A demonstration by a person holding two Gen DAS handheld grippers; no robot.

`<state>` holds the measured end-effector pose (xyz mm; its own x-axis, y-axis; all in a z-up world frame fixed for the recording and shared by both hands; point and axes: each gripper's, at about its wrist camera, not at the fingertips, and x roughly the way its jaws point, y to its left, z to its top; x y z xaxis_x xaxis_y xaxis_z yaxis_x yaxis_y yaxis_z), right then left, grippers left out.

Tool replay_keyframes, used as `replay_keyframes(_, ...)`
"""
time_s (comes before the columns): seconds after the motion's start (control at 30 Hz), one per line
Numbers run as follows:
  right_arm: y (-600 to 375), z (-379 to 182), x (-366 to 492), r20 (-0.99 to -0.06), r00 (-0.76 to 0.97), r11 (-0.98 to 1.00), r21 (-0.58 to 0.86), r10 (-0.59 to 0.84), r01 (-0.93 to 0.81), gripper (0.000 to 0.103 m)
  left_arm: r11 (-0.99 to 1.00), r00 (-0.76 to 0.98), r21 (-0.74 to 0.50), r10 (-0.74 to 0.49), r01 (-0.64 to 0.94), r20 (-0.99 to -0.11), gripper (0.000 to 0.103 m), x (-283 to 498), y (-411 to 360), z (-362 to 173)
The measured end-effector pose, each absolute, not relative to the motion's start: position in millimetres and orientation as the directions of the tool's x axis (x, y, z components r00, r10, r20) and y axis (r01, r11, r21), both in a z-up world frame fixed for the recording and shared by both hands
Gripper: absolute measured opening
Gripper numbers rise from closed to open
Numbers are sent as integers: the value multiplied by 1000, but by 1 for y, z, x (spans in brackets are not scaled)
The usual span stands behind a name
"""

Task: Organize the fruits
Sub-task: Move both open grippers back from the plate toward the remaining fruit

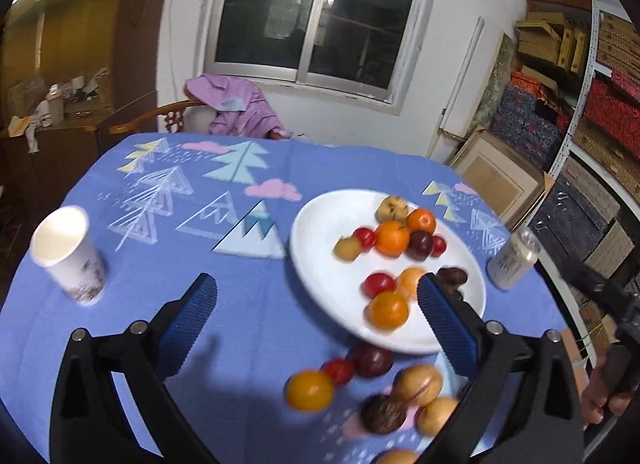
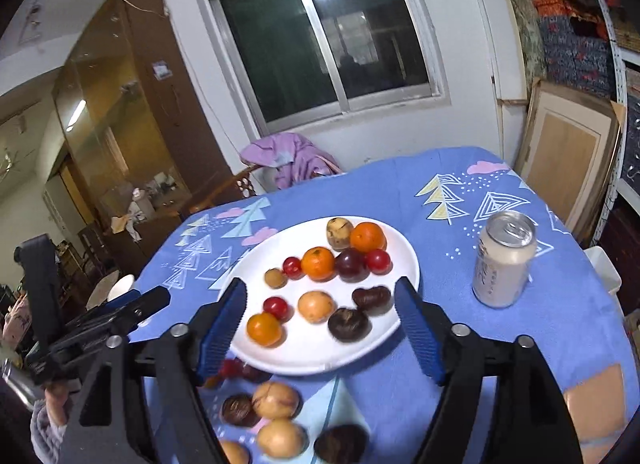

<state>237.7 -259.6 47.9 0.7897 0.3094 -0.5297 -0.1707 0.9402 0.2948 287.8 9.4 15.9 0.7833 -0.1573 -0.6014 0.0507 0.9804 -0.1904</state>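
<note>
My left tool point(image 1: 316, 300) stood with its jaws wide apart and nothing between them, and my right tool point(image 2: 322, 306) was likewise spread and empty. The loose fruits point(image 2: 276, 400) on the desk point(image 1: 168, 264), just beside the plate's near rim, were smeared with blur; several were cut off by the frame's lower edge, and my left finger point(image 2: 220, 328) hid part of a red one. The white plate point(image 2: 396, 248) carried the sorted fruits: oranges, small red ones, dark plums, brownish ones. To its right stood a pale can point(image 2: 502, 260) whose printing I could not read. A paper cup point(image 1: 66, 252) stood well apart on the left, its pattern blurred. A purple garment point(image 1: 240, 104) draped the chair beyond the desk.
</note>
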Motion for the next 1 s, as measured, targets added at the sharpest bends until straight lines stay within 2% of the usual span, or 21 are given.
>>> replay_keyframes(0.1, -266, 24, 206, -551, 788, 953, 265, 274, -146, 86, 989, 761, -147, -105, 13, -640, 98, 256, 27, -11)
replay_keyframes(0.23, -278, -15, 185, -640, 735, 965, 250, 225, -78, 87, 987, 711, -147, -62, -59, -701, 98, 218, 48, -47)
replay_keyframes(0.3, -281, -22, 179, -652, 725, 963, 263, 221, -58, 87, 988, 705, -144, -62, -58, -706, 98, 207, 49, -54)
replay_keyframes(0.4, -281, -21, 173, -639, 739, 966, 249, 213, -63, 87, 997, 737, -61, -3, -52, -675, 99, 198, 38, -52)
replay_keyframes(0.57, -273, -30, 181, -673, 710, 970, 236, 208, -59, 89, 999, 753, 38, 51, -34, -656, 98, 218, 18, -54)
replay_keyframes(0.8, -267, -34, 181, -685, 702, 975, 210, 195, -67, 90, 997, 741, 72, 32, 23, -670, 98, 250, -4, -55)
replay_keyframes(1.0, -259, -42, 185, -711, 679, 980, 182, 185, -77, 90, 997, 693, 74, 27, 38, -720, 98, 271, -11, -66)
